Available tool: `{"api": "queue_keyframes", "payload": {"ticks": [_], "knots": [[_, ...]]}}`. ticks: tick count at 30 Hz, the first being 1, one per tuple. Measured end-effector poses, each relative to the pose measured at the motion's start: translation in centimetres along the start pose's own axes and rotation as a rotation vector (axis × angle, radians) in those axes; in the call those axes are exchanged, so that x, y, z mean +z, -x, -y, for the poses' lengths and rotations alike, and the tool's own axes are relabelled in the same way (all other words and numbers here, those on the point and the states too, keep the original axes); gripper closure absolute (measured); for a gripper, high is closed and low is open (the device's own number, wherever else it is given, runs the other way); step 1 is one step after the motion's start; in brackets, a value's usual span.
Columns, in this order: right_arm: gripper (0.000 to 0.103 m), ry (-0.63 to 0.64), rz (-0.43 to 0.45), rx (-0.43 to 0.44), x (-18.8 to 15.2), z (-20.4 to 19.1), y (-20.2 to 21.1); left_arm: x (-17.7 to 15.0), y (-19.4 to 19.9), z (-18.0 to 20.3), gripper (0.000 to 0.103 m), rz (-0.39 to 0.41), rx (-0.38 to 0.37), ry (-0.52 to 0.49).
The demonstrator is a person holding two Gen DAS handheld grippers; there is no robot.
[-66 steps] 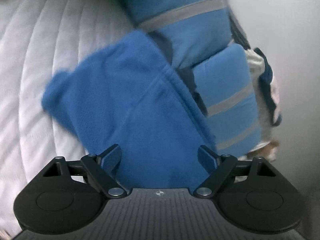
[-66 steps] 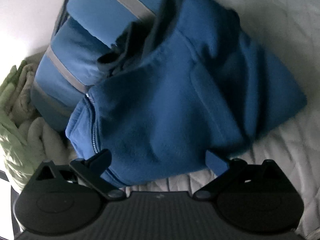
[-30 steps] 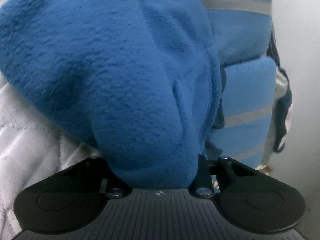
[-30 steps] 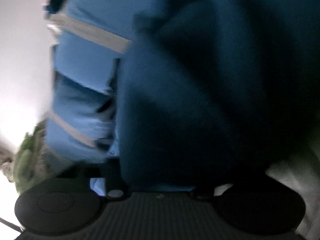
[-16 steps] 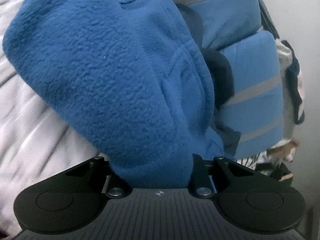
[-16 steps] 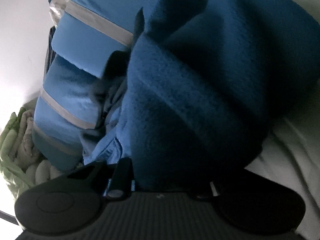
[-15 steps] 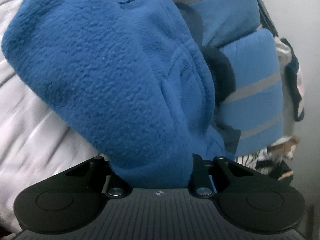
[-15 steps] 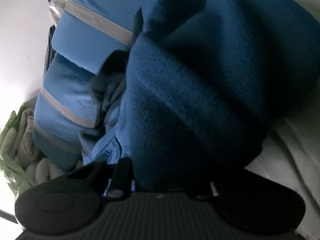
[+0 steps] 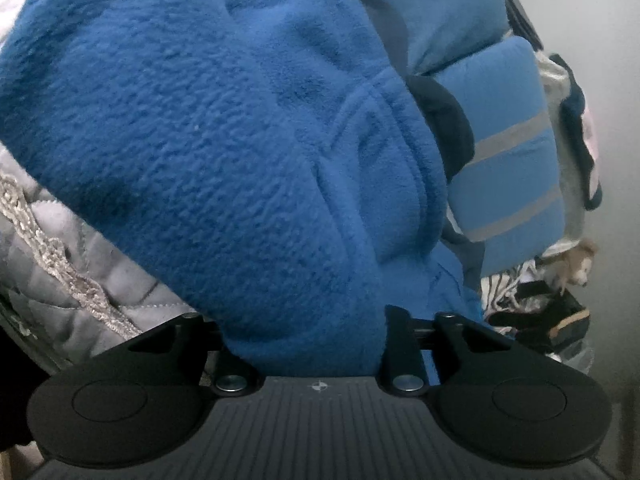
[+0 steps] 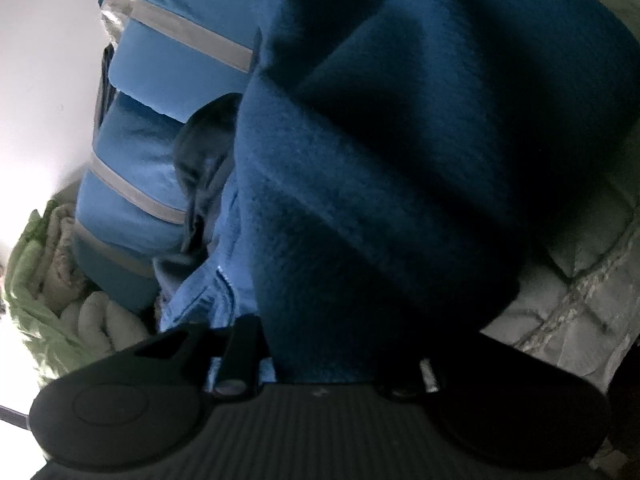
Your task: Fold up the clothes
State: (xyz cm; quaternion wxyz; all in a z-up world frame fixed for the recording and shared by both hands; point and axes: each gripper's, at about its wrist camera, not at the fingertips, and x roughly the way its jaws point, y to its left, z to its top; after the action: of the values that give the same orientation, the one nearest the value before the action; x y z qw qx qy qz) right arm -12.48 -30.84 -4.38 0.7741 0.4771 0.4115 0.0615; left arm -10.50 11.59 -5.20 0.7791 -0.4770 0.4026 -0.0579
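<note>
- Looking through the left wrist view, you see the blue fleece jacket (image 9: pixel 200 140) fill most of the frame. It is bunched in a thick fold above the quilted bed cover (image 9: pixel 72 264) at the lower left.
- The left gripper (image 9: pixel 304 320) is clamped on the bottom of this fold at the lower centre. Its jaws have just been opening a little, with the fleece between them. The right finger presses on the cloth, and the left one is hidden behind it.
- The risk here, I think, is that the thick fold slides out if the jaws loosen more, and then the fold falls open on the bed.
- The striped folded pile (image 9: pixel 508 140) stands just beside the fleece at the right, with a dark collar piece (image 9: pixel 444 120) squeezed between them. If you swing the fleece to that side, you may push the pile over.
- In the right wrist view the fleece (image 10: pixel 400 160) is dark and covers the centre and the right of the frame.
- The right gripper (image 10: pixel 328 344) has the fleece between its jaws, which have just been opening widely. Only the left finger shows, and I cannot tell if the pads press on the cloth.
- If this side lets go while the left side holds, the jacket may hang from one corner and twist.
- The zipper edge (image 10: pixel 224 276) hangs loose at the lower left, near the pile (image 10: pixel 160 168) and the green and white towels (image 10: pixel 60 280). It may catch there or end up inside the fold.
</note>
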Motion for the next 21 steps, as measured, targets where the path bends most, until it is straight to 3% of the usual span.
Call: {"api": "queue_keyframes", "payload": {"ticks": [2,4,6,7,8,9,11,16,21], "knots": [[0.032,0.010,0.003,0.001,0.0,-0.1,-0.1,0.0,0.0,-0.1,0.070,0.002,-0.012,0.000],[0.015,0.006,0.000,0.016,0.0,-0.4,0.0,-0.1,0.2,-0.2,0.065,-0.003,-0.019,0.012],[0.007,-0.008,-0.005,0.016,0.0,-0.7,0.4,-0.1,0.6,-0.2,0.057,-0.025,-0.016,0.042],[0.003,-0.016,-0.013,0.009,-0.1,-0.9,0.7,-0.2,0.9,-0.1,0.047,-0.037,-0.014,0.060],[0.002,-0.023,-0.020,0.001,-0.2,-1.0,1.0,-0.5,1.4,-0.1,0.035,-0.049,-0.014,0.079],[0.001,-0.031,-0.027,-0.007,-0.3,-1.1,1.3,-0.9,2.1,0.0,0.029,-0.056,-0.012,0.087],[0.000,-0.055,-0.054,-0.011,-0.8,-0.9,2.3,-2.0,3.5,0.1,0.027,-0.069,-0.003,0.093],[0.000,0.048,-0.083,-0.054,-2.7,-2.2,6.4,-3.8,7.6,2.2,0.027,-0.096,-0.026,-0.042],[0.000,0.202,-0.092,-0.062,-3.7,-4.8,10.8,-1.9,10.6,5.9,0.027,-0.116,-0.015,-0.286]]}}
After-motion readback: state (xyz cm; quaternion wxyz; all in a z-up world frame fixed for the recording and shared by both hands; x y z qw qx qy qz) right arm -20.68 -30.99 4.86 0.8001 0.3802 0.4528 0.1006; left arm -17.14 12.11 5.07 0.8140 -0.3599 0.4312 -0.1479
